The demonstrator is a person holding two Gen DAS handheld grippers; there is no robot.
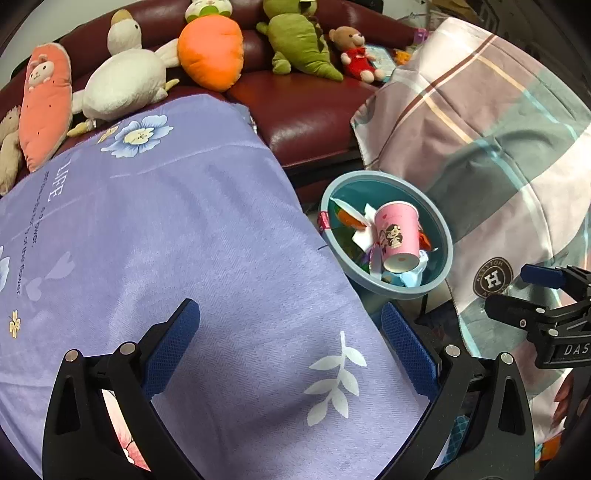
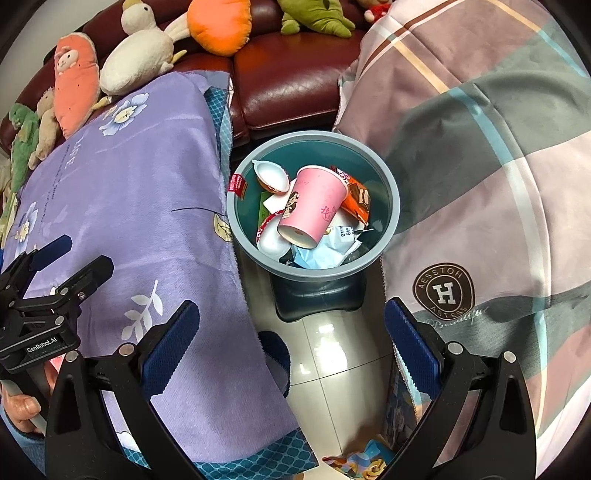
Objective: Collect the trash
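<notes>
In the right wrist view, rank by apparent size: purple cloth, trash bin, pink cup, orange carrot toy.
1. purple cloth
2. trash bin
3 and 4. pink cup and orange carrot toy: look alike; the toy is farther and partly cropped.

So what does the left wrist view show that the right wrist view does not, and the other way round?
Only the left wrist view shows the brown teddy bear on the sofa and the right tongs at its edge. Only the right wrist view shows the tiled floor, the bin's dark base, the orange wrapper and a hand holding the left tongs. Both show the blue bin with the pink cup, the purple cloth, the plaid cloth and the carrot plush.
</notes>
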